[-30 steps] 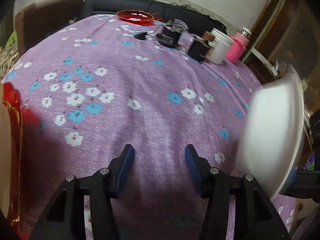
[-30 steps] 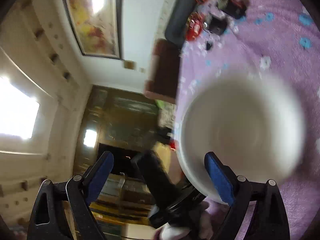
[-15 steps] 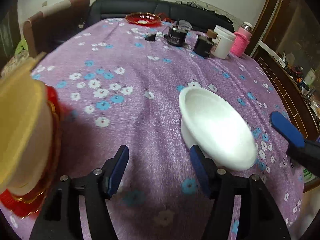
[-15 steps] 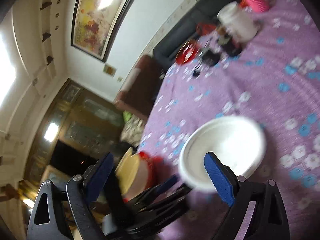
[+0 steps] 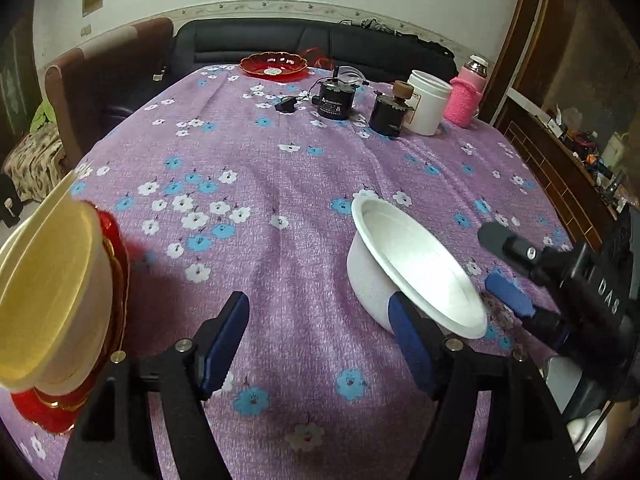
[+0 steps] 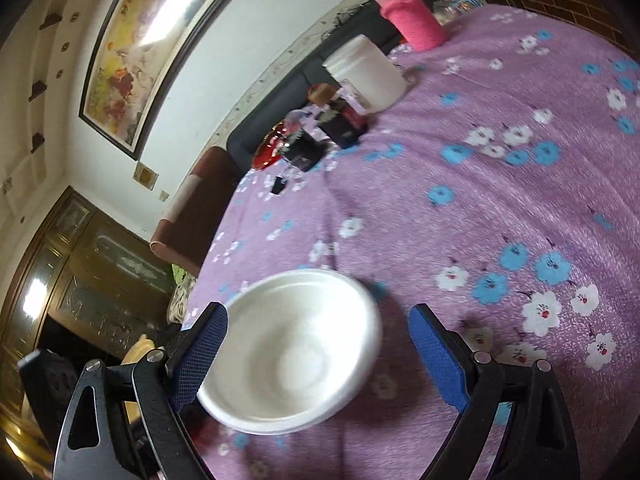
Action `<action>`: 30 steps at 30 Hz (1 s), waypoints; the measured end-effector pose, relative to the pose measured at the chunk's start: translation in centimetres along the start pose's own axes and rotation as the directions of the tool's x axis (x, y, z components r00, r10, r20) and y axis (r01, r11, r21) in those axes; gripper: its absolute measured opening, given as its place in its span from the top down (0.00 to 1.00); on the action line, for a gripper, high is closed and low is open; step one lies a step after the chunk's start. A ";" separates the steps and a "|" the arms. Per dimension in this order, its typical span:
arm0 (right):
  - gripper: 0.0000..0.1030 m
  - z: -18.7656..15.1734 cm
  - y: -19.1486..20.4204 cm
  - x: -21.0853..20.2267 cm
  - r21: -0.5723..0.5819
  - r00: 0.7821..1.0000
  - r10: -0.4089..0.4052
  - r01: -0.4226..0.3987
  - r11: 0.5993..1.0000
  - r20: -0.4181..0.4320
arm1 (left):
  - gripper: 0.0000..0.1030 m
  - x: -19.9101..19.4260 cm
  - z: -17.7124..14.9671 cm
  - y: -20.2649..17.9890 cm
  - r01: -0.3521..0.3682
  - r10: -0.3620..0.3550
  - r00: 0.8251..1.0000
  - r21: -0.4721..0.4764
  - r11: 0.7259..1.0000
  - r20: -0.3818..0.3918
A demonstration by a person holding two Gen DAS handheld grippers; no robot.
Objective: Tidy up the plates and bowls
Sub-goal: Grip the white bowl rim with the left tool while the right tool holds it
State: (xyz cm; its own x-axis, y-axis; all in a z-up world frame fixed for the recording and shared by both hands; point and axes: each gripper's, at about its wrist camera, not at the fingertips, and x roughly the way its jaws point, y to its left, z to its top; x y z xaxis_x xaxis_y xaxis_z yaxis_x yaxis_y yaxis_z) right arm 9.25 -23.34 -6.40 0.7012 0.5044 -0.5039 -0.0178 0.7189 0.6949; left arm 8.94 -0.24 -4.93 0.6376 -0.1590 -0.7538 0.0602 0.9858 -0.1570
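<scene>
A white bowl (image 5: 412, 264) sits on the purple flowered tablecloth (image 5: 280, 184), just ahead of my left gripper's right finger. It also shows in the right wrist view (image 6: 296, 352), between the fingers of my right gripper (image 6: 318, 354), which is open and not gripping it. My left gripper (image 5: 320, 340) is open and empty. A stack with a yellow bowl (image 5: 44, 292) on red plates (image 5: 100, 320) stands at the near left. A red plate (image 5: 274, 66) lies at the table's far end.
At the far end stand two black jars (image 5: 336, 98), a white tub (image 5: 428, 102) and a pink-sleeved bottle (image 5: 468, 96). A brown chair (image 5: 108, 76) and dark sofa (image 5: 320, 44) lie behind the table. A wooden cabinet (image 5: 560, 160) is at right.
The white bowl was up in the air at the right a second ago; it now rests on the cloth, the right gripper open around it. The left view pulled back, showing the stack.
</scene>
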 end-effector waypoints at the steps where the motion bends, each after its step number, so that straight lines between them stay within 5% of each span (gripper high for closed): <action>1: 0.07 0.1 -0.4 0.1 0.009 1.000 0.000 0.000 1.000 -0.008 | 0.31 0.2 0.2 -0.1 -0.002 0.002 1.000 -0.006 1.000 -0.001; 9: 0.07 0.1 -0.6 -0.3 -0.009 1.000 -0.021 0.022 1.000 0.010 | 0.31 0.8 1.3 -0.5 -0.015 0.015 1.000 -0.037 0.999 0.012; 14: 0.07 0.2 -1.3 -0.8 0.024 0.999 -0.021 0.020 1.000 0.027 | 0.30 -1.9 1.8 0.6 0.012 0.000 0.993 -0.104 0.995 0.116; 18: 0.07 0.2 -1.5 -0.7 0.033 0.999 -0.028 0.027 0.999 0.025 | 0.17 -2.8 2.5 1.0 -0.006 0.024 0.987 -0.112 0.994 0.159; 30: 0.16 -1.1 0.4 1.2 -0.091 0.994 -0.103 0.101 0.991 -0.021 | 0.18 6.0 2.6 0.2 -0.035 0.031 0.996 -0.057 0.998 -0.079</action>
State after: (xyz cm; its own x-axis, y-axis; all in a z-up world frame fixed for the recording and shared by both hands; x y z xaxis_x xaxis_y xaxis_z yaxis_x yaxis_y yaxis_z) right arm 9.27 -21.91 -7.26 0.6840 0.4379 -0.5835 -0.0117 0.8063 0.5913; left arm 14.75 -0.87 -7.80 0.5767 -0.1322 -0.8062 -0.0060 0.9861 -0.1660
